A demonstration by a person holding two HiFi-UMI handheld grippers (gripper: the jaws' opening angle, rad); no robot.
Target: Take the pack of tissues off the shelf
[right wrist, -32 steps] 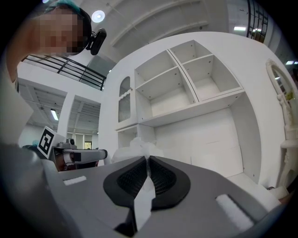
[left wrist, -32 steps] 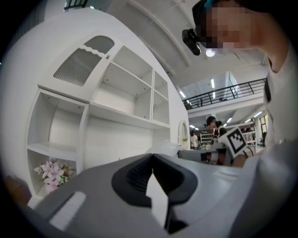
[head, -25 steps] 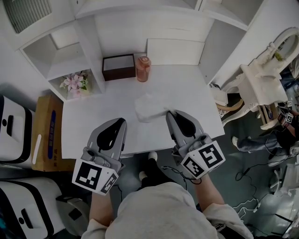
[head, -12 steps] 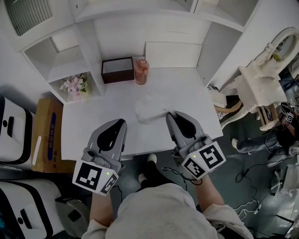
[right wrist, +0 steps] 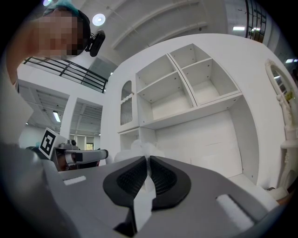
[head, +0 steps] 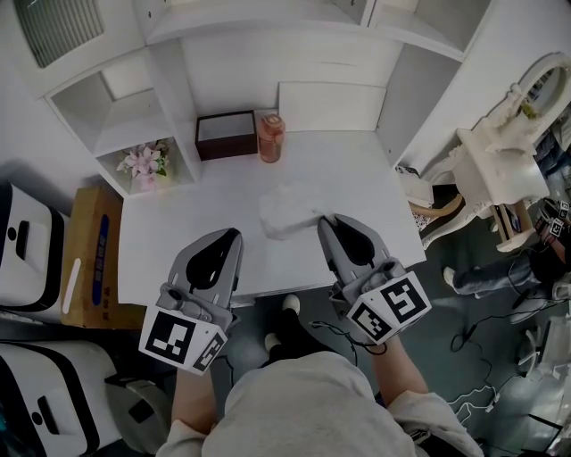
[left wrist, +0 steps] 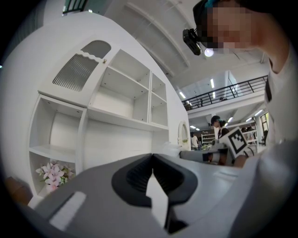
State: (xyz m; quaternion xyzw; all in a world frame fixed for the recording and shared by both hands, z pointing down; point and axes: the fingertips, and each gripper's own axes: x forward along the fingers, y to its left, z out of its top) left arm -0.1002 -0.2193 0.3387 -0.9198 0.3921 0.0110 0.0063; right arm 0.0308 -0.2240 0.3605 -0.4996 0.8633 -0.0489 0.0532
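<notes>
The pack of tissues, white and crinkled, lies in the middle of the white table. My right gripper is at the pack's right corner, its jaws closed on the edge of the wrapper. In the right gripper view the pack bulges just past the tips of the right gripper. My left gripper hovers over the table's front edge, left of the pack and apart from it. In its own view the left gripper has its tips together and nothing between them.
A dark brown box and an orange jar stand at the back of the table under the white shelf unit. Pink flowers fill a side cubby. A cardboard box sits left, a white chair right.
</notes>
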